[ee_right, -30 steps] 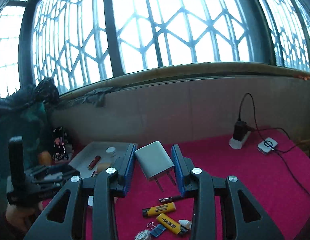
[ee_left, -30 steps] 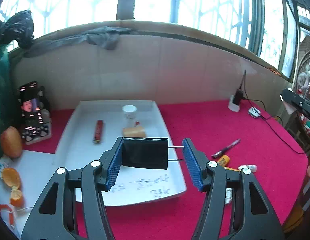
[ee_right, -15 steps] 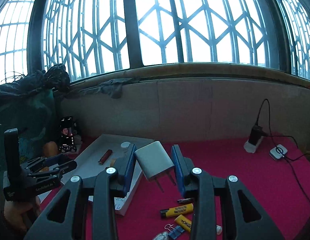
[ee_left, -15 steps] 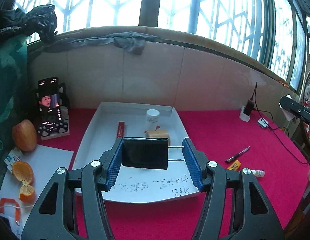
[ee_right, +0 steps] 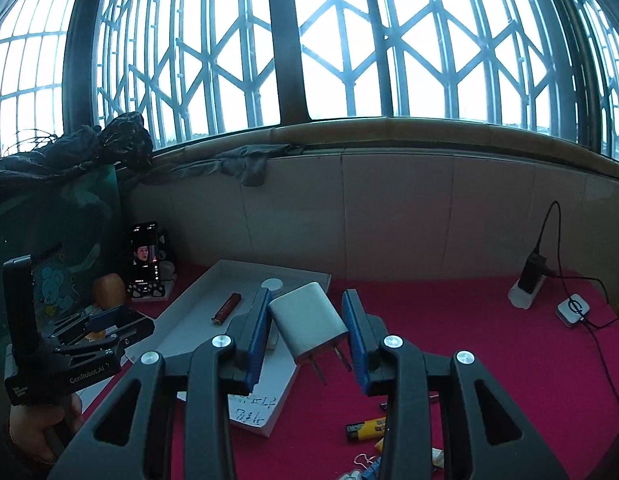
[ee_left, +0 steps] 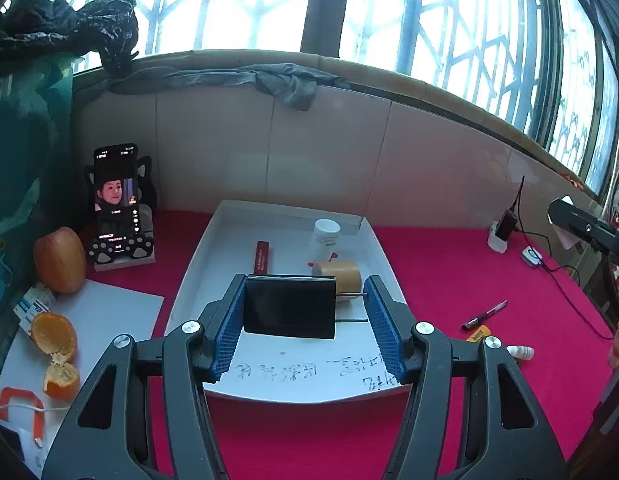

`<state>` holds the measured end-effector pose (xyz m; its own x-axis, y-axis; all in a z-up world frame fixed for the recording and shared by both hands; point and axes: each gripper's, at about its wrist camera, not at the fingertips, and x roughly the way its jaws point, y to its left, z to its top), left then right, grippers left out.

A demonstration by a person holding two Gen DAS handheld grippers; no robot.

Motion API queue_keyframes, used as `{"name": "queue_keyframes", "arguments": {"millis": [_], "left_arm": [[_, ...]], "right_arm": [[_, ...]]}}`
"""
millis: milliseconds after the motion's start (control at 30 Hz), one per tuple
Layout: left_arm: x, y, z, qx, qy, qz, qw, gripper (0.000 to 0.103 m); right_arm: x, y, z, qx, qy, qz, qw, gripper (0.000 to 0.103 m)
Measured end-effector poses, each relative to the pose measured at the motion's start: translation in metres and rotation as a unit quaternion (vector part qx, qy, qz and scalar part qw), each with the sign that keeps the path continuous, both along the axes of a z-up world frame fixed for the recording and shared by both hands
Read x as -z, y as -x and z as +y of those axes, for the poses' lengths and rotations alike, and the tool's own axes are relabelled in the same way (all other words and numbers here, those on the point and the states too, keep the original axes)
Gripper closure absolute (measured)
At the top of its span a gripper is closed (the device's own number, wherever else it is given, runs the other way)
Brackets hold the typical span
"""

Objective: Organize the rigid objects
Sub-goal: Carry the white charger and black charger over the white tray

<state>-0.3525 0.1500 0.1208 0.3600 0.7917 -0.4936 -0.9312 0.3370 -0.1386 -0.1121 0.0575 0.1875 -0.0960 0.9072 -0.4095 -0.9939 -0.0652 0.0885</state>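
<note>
My left gripper (ee_left: 305, 320) is shut on a black charger (ee_left: 289, 306), its prongs pointing right, held above the white tray (ee_left: 229, 248). The tray holds a red lighter (ee_left: 262, 255), a white-capped bottle (ee_left: 325, 234) and a tan cylinder (ee_left: 341, 274). My right gripper (ee_right: 307, 338) is shut on a white charger (ee_right: 307, 322), prongs down, held above the tray's right edge (ee_right: 285, 396). The left gripper also shows in the right wrist view (ee_right: 105, 326), at the left.
On the red cloth lie a pen (ee_left: 483, 314), yellow lighters (ee_right: 365, 428) and a small white bottle (ee_left: 519, 352). A phone on a stand (ee_left: 115, 200), an apple (ee_left: 59, 260) and orange pieces (ee_left: 55, 336) are at the left. A plugged adapter and cable (ee_right: 529, 284) are at the right.
Both grippers have risen and pulled back with their chargers. The right gripper has moved left toward the tray.
</note>
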Motion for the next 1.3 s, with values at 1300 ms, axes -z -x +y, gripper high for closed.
{"name": "queue_keyframes", "arguments": {"millis": [1300], "left_arm": [[0.025, 0.043, 0.054, -0.033, 0.055, -0.003, 0.9979, 0.044]], "right_arm": [[0.044, 0.069, 0.074, -0.087, 0.107, -0.026, 0.99, 0.067]]}}
